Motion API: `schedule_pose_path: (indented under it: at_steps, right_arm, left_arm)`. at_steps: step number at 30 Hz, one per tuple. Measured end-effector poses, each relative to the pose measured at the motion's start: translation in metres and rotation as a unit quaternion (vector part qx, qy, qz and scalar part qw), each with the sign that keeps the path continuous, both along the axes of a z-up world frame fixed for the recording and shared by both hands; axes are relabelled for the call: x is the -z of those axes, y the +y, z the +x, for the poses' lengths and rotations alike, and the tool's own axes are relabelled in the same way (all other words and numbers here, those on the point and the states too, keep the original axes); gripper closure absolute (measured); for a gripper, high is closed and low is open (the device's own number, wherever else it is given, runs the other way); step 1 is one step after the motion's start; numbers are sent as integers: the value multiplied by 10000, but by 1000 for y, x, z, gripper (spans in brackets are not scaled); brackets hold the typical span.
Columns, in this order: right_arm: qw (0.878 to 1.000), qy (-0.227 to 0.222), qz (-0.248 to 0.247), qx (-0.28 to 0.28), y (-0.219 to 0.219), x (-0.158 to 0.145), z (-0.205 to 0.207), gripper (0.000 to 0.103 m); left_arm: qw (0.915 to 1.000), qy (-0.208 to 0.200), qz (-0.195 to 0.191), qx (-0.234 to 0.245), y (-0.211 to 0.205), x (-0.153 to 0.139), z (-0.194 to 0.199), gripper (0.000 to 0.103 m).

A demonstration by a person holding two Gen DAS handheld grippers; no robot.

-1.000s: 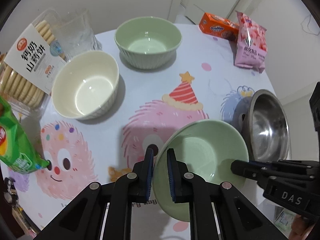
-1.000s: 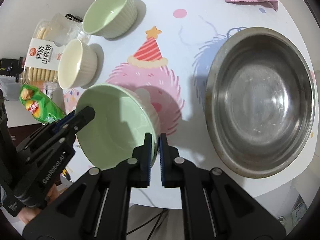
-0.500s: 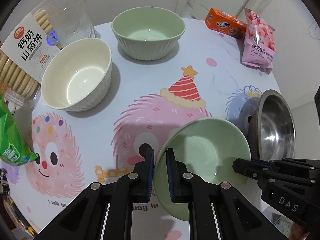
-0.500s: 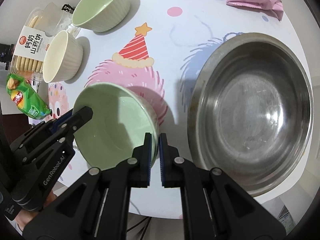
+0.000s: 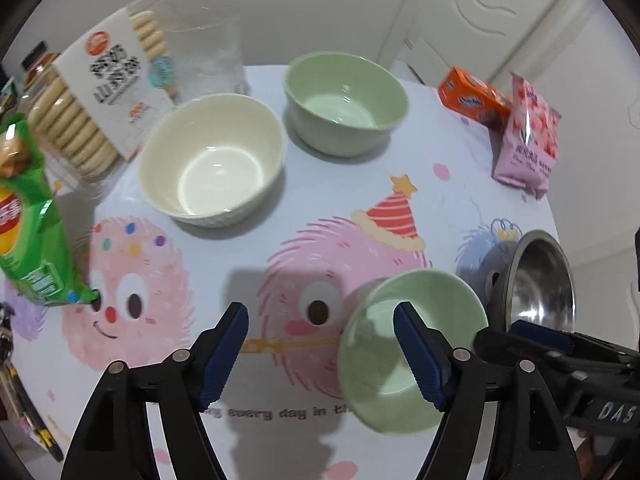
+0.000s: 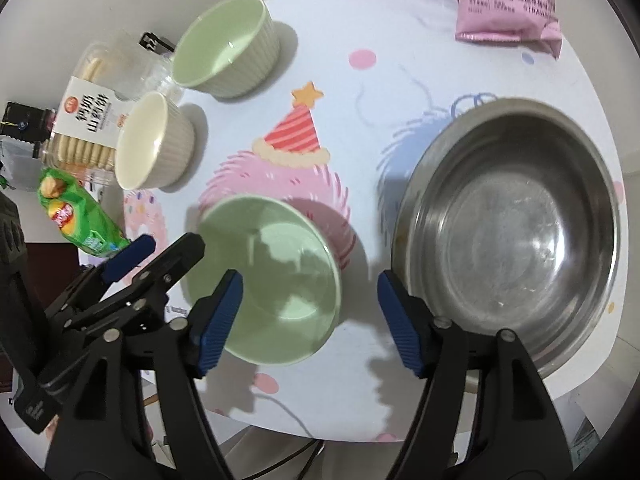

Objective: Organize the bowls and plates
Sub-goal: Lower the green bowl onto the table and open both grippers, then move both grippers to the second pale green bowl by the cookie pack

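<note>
A shallow green bowl (image 5: 412,344) (image 6: 264,280) rests on the table near its front edge. My left gripper (image 5: 320,344) is open, its right finger over the bowl's left part. My right gripper (image 6: 310,320) is open, straddling the bowl's right rim. A cream ribbed bowl (image 5: 212,164) (image 6: 154,148) and a deeper green ribbed bowl (image 5: 346,104) (image 6: 226,46) stand at the back. A large steel bowl (image 6: 508,232) (image 5: 540,276) sits to the right of the shallow green bowl.
A biscuit box (image 5: 92,112), a clear cup (image 5: 208,56) and a green crisp bag (image 5: 28,224) lie at the left. An orange box (image 5: 472,100) and a pink snack bag (image 5: 528,140) lie at the back right. The table edge (image 6: 592,364) is close on the right.
Both grippers have opened and let go of the shallow green bowl, which now sits on the table. Both have drawn back a little.
</note>
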State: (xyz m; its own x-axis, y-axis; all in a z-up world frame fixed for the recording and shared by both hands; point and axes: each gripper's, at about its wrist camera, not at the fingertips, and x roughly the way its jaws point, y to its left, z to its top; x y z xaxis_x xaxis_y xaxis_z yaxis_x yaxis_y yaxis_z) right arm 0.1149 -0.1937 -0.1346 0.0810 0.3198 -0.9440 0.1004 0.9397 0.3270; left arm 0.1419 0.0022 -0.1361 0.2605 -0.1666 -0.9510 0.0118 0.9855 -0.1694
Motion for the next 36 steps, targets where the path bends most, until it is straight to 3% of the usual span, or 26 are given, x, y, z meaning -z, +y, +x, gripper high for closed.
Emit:
schedule_pose_path:
  at_steps: [7,10,12,15,18,21,24,28,31,36]
  right_arm:
    - [9997,-220,52,58,7,-20,2,23]
    - [9998,-200,26,4,14,-25,7,22]
    - [9997,-219,121,-28,20,-30,11,20]
    - [9994,-307,139,-43,26,-35,14,4]
    - [9991,-410,78,-64,34,-40,18,3]
    - [9992,-400,39,-34,39,-38,21,1]
    - [9993,-369,44,23,42,-37,24,1]
    - [9991,-427,55,60,43,-37,28,1]
    - [9989,-450,77,121,41,-38,33,1]
    - [9985,-426,132,323,31,-37,45,1]
  left_arm:
    - [9991,-17,219,-372,29,-12,-2,21]
    - [9991,92,-180,-369,41,-13,1,21]
    - [9984,89,-242,-510,49,-15,0,21]
    - [9979,-99,-52,-644,58,-24,-2,21]
    - [9966,-338,293,-688,61,-36,-1,21]
    - [9951,-552,401,-716,62,-44,0,21]
    - [9954,-650,217,-672,64,-48,3,21]
    - [9965,-245,-477,-636,66,-39,13,17]
    - [9965,-269,-205,-767,66,-40,19,17]
    - [9981,-396,-33,-480,50,-48,37,16]
